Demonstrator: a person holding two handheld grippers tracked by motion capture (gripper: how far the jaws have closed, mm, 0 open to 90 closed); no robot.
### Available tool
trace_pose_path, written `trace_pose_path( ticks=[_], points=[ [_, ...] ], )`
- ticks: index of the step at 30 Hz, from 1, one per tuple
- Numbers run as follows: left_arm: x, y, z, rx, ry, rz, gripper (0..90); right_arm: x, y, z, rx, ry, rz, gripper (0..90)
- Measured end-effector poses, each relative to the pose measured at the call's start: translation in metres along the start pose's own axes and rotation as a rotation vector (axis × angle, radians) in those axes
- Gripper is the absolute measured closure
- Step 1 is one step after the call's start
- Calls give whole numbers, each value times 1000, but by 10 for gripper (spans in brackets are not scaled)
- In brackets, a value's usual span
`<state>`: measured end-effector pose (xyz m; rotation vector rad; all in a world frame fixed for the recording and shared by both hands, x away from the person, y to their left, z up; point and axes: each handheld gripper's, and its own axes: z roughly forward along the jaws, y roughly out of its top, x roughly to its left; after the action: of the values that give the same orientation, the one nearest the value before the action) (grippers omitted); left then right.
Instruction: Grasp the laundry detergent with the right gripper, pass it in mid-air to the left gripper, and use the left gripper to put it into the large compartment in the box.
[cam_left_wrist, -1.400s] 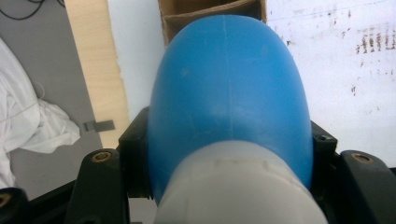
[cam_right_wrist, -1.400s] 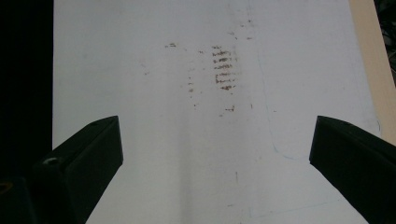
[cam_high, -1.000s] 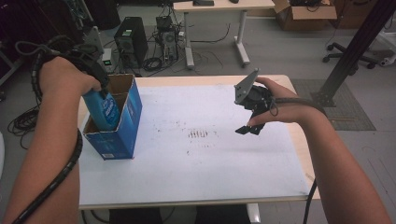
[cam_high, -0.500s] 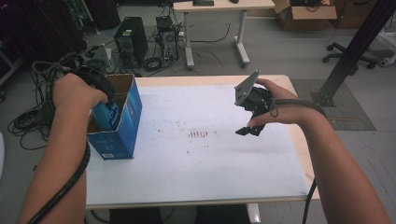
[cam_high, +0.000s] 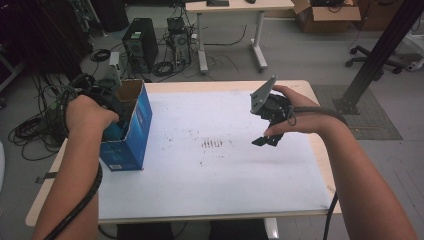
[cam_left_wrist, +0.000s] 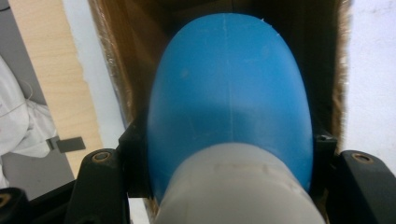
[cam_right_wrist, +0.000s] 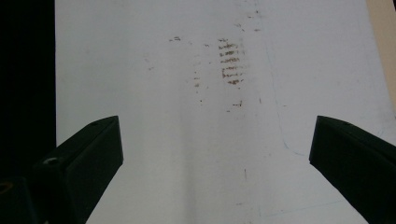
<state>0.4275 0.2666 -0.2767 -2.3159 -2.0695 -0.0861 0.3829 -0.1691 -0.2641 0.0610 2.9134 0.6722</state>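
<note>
Two jaws of left gripper (cam_left_wrist: 224, 186) clamp blue bottle (cam_left_wrist: 229, 93); right gripper (cam_right_wrist: 215, 154) wide open.

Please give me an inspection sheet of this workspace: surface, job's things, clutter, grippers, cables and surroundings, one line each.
Surface: white sheet on the table, with brown smudges near its middle.
Job's things: open blue box at the left edge; blue bottle with a white cap, inside the box.
Clutter: nothing seen.
Grippers: left gripper shut on the bottle, down in the box; right gripper open, empty, above the sheet.
Cables: one black cable along each forearm.
Surroundings: computer towers, floor cables, a second table, a cardboard box, an office chair.
</note>
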Motion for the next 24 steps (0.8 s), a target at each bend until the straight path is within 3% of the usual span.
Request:
trace_pose_path(
  ticks=[11,24],
  points=[
    [-1,0,17,11,-1,5,384,1,0,0,2,2,-1,27],
    [-1,1,22,12,0,8,384,2,-4,1,-1,5,5,27]
  ],
)
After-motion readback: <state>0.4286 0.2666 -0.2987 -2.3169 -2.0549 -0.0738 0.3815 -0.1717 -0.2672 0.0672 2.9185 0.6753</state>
